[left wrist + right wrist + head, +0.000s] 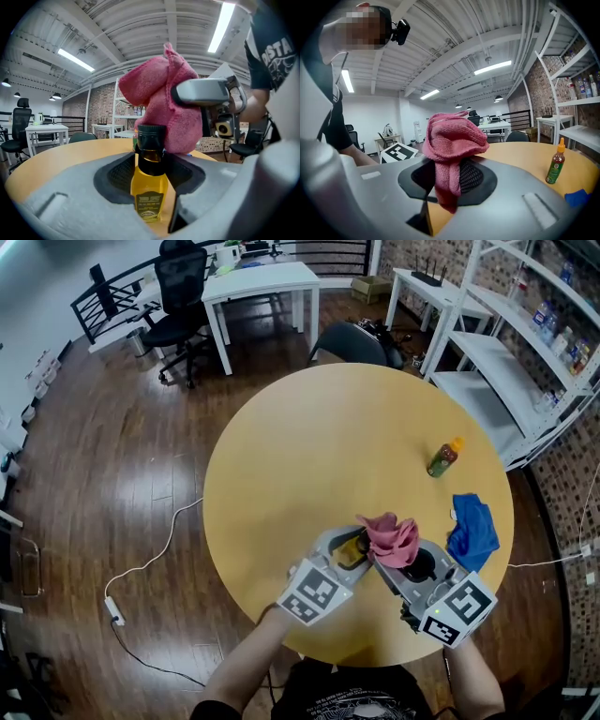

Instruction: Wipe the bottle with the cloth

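You have both things in hand, so the pick-up part is done, and the wiping looks to be only at its start. The oil bottle (149, 187), yellow with a black cap, is upright in your left tongs (353, 547) over the near part of the round surface (309, 456). The pink cloth (451, 140) is right up at its cap from the far side. Whether it actually touches the cap cannot be told from these views. The body and label of the bottle are bare of cloth, so I judge that most of the wipe is left to do.

Your left tongs stand fairly wide, with their dark pads closed on the bottle just below the cap. Your right tongs (395, 554) are clamped on the cloth, which bunches up above the pads with a tail hanging below them.

A green sauce bottle (444, 457) and a blue cloth (472, 532) lie well apart, further out on your right.
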`<state>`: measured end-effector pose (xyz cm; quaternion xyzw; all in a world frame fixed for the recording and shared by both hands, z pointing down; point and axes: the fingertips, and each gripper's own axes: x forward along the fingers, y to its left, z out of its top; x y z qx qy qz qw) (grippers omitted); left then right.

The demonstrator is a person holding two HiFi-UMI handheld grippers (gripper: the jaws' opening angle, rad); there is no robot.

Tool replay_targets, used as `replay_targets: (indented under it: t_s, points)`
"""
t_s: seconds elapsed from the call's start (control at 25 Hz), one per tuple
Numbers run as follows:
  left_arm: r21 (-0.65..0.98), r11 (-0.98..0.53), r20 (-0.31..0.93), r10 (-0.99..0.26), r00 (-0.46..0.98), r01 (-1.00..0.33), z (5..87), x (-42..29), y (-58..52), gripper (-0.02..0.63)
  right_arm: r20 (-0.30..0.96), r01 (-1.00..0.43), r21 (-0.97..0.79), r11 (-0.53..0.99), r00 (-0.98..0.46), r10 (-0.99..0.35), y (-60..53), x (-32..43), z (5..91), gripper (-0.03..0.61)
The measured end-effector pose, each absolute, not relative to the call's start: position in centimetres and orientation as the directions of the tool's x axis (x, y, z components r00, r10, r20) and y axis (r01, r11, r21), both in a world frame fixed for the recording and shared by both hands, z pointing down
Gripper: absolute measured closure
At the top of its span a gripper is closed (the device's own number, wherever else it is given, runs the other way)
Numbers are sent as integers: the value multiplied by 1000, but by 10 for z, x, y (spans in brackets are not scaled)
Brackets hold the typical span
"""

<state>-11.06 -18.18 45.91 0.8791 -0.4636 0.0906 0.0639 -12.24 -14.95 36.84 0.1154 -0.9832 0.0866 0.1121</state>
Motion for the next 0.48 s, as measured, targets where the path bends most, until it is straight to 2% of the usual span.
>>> replay_targets:
  t_s: [0.24,0.48]
  points:
    - [23,-571,217,-799,561,-821,460,-108,-181,419,269,-186,-113,976,-951,-150,-130,-141,364,482]
    - [18,-577,214,-796,567,-817,460,-108,-183,419,368,-104,-60,993,-927,-75,-124,-172,362,482]
